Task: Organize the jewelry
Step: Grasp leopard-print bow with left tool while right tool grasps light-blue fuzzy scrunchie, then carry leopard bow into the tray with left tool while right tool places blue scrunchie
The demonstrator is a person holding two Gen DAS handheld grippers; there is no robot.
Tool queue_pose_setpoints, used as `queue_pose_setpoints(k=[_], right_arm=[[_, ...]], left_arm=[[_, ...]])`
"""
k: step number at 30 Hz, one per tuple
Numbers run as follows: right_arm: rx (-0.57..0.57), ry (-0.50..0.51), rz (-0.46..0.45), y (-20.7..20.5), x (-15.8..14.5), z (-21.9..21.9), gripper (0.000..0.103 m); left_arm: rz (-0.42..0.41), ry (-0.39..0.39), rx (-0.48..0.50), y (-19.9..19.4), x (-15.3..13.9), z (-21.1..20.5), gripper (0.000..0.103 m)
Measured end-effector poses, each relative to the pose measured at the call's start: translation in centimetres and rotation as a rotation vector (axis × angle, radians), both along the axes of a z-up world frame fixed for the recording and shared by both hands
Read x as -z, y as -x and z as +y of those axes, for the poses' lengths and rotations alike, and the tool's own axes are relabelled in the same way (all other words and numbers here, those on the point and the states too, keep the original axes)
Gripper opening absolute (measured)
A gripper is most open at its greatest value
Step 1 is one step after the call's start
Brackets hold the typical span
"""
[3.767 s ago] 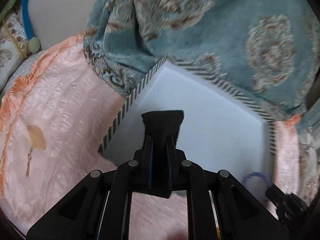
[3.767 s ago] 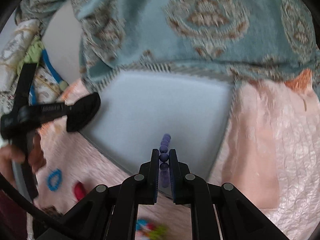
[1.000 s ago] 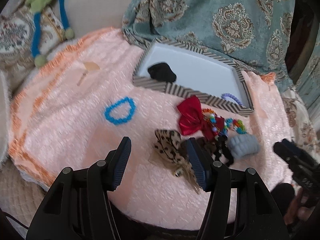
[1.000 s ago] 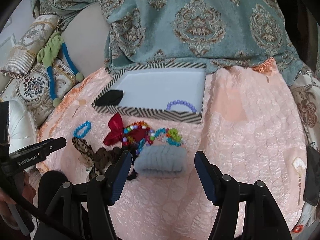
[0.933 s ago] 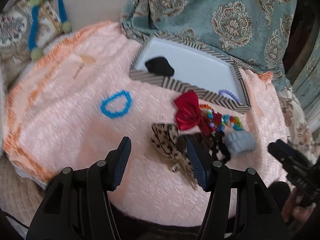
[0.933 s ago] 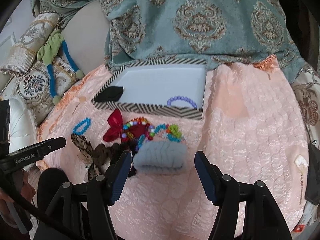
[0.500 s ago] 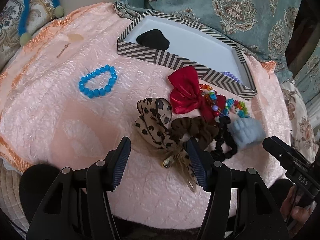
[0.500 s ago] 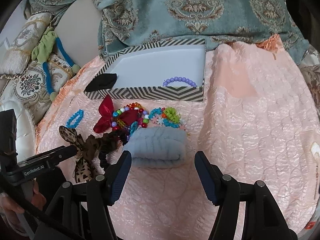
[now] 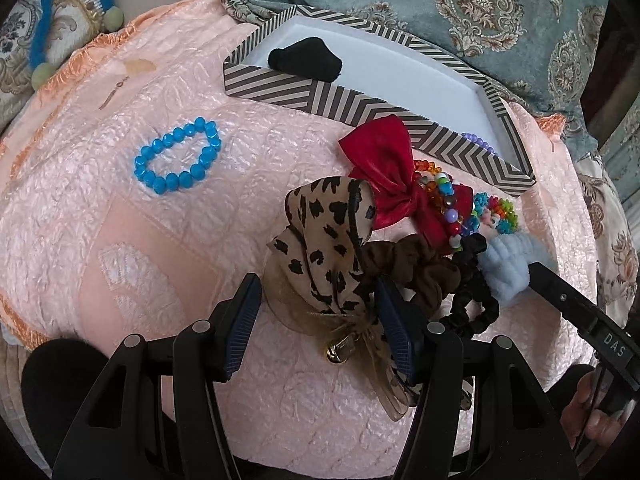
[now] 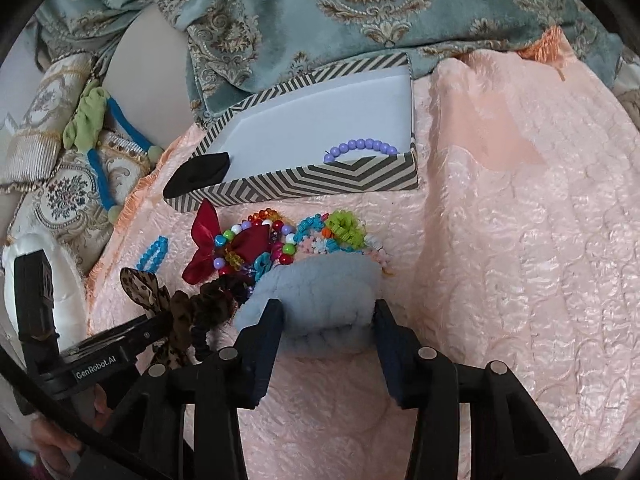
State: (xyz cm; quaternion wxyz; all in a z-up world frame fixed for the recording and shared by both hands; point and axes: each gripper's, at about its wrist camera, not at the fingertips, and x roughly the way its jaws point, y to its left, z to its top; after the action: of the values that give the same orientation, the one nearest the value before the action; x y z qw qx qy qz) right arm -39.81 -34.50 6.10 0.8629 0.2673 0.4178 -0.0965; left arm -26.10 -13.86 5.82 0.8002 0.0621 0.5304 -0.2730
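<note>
Jewelry and hair pieces lie heaped on the pink quilted cover [image 10: 520, 200], and just ahead of my right gripper [image 10: 329, 322] is the biggest of them, a pale blue fuzzy headband [image 10: 320, 292]. Its jaws are closing with the soft, rolled band between them; I cannot tell whether the pads bite yet. My worry: that plush bulk touches the multicoloured bead bracelets [image 10: 288, 240] beyond it, so a lift may drag strands along or scatter them.

Beyond the heap sits the chevron-striped box [image 10: 300, 184], stiff card with a smooth white floor, already holding a purple bead bracelet [image 10: 362, 147] and a black fabric piece [image 10: 200, 172].

My left gripper [image 9: 320, 322] stands apart around the leopard-print bow [image 9: 320, 240], sheer, floppy, with a small metal clip. Its right finger sits against the brown scrunchie [image 9: 412, 268], and the black coiled hair tie [image 9: 472, 300] is tangled close, so I could snag those too.

Further left, the blue bead bracelet [image 9: 178, 156] lies alone, hard and glossy
</note>
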Motion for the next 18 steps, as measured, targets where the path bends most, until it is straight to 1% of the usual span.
queue_pose_setpoints(k=[1, 2, 3, 4, 5, 7, 10, 12, 18], right_arm=[[-0.005, 0.009, 0.0, 0.0, 0.0, 0.1, 0.034], [-0.01, 0.025, -0.002, 0.1, -0.2, 0.3, 0.031], [-0.012, 0.034, -0.006, 0.1, -0.3, 0.3, 0.028], [-0.015, 0.045, -0.011, 0.2, -0.5, 0.4, 0.025], [-0.017, 0.049, -0.017, 0.3, -0.7, 0.5, 0.023], [-0.019, 0.052, -0.03, 0.5, -1.2, 0.4, 0.021], [-0.026, 0.062, -0.053, 0.9, -2.2, 0.5, 0.02], [-0.028, 0.072, -0.067, 1.1, -2.9, 0.6, 0.019], [-0.022, 0.072, -0.121, 1.9, -5.1, 0.5, 0.019]], left_arm=[[-0.003, 0.009, 0.005, 0.0, 0.0, 0.0, 0.05], [-0.002, 0.016, 0.011, 0.1, 0.0, -0.2, 0.034], [0.002, 0.028, 0.025, 0.2, 0.0, -0.3, 0.029], [-0.003, 0.03, 0.027, 0.3, -0.1, -0.4, 0.027], [-0.015, 0.029, 0.032, 0.5, -0.3, -0.5, 0.021], [-0.031, 0.025, 0.045, 0.8, -0.8, -0.5, 0.017], [-0.019, 0.053, 0.047, 0.8, -1.7, 0.0, 0.015], [-0.022, 0.066, 0.047, 0.8, -2.4, 0.4, 0.011], [-0.066, 0.107, 0.044, 0.8, -5.5, 1.6, 0.01]])
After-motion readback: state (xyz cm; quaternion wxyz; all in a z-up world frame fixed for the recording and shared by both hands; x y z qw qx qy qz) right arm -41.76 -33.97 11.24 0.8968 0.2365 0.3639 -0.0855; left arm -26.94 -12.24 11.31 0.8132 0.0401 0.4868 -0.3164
